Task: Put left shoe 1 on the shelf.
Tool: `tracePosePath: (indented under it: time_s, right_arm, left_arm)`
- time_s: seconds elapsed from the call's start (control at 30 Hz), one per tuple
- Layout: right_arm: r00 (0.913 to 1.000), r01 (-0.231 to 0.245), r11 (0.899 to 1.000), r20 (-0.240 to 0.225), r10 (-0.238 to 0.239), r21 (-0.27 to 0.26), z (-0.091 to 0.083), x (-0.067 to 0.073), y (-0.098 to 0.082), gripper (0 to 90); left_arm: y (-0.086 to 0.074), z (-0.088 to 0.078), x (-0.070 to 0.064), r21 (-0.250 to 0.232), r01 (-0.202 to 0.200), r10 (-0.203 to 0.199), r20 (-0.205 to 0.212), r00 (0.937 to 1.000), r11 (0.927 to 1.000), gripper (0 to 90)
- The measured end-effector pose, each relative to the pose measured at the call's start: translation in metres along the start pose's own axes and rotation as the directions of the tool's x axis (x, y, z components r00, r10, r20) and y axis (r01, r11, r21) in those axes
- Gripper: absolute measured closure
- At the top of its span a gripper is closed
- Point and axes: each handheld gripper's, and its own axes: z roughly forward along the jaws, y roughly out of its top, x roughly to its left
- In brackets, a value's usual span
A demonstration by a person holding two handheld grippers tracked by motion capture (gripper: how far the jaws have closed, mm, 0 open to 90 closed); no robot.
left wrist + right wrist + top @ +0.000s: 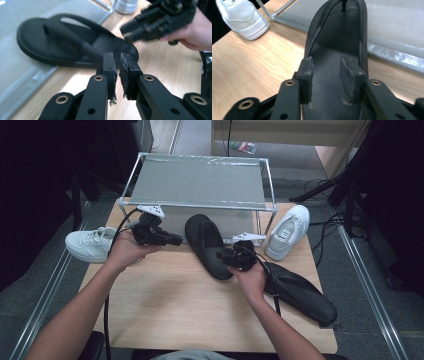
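A black flip-flop [205, 240] lies mid-table, its toe end resting on the grey lower shelf [397, 22] of a metal shoe rack [200, 182]. My right gripper [220, 255] hovers at its heel. In the right gripper view the gripper [328, 62] is open, its pads apart above the sole [337, 37] and gripping nothing. My left gripper [177, 240] is held left of the flip-flop and points toward it. In the left gripper view the gripper [118, 56] is shut with nothing between its pads, the flip-flop [62, 47] beyond it and the right gripper [130, 32] at upper right.
A second black flip-flop [300, 292] lies at the table's right front. One white sneaker [90, 244] sits at the left edge and another [287, 231] beside the rack's right leg. The wooden table [175, 295] is bare in front. Cables trail on the floor at right.
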Motion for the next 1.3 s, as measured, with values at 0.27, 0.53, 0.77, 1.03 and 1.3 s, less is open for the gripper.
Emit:
tracePosePath:
  time_s: [0.27, 0.53, 0.77, 1.03, 1.3]
  right_arm:
    - [0.9978, 0.047, 0.998, -0.049, -0.045, 0.034, -0.02, -0.003, -0.014, 56.8]
    - [0.9861, 0.146, 0.989, -0.083, -0.144, 0.02, -0.035, 0.001, -0.028, 58.1]
    - [0.9868, 0.151, 0.989, -0.06, -0.15, 0.001, -0.045, 0.0, -0.046, 80.5]
    - [0.9858, 0.162, 0.984, -0.057, -0.158, 0.078, -0.031, 0.002, -0.058, 90.0]
    - [0.9856, 0.169, 0.975, -0.021, -0.168, 0.141, -0.015, -0.002, -0.062, 90.0]
  left_arm:
    - [0.03, -0.005, 0.013, -0.031, -0.001, 0.001, 0.005, 1.0, 0.9995, 86.8]
    - [0.055, -0.006, 0.023, -0.018, -0.048, 0.047, -0.051, 0.9976, 0.9987, 89.6]
    - [0.074, -0.007, 0.033, -0.043, -0.057, 0.054, -0.072, 0.996, 0.9974, 90.0]
    - [0.091, -0.004, 0.05, -0.021, -0.078, 0.074, -0.145, 0.9867, 0.9967, 90.0]
    - [0.089, 0.005, 0.07, -0.01, -0.067, 0.064, -0.173, 0.9829, 0.9977, 90.0]
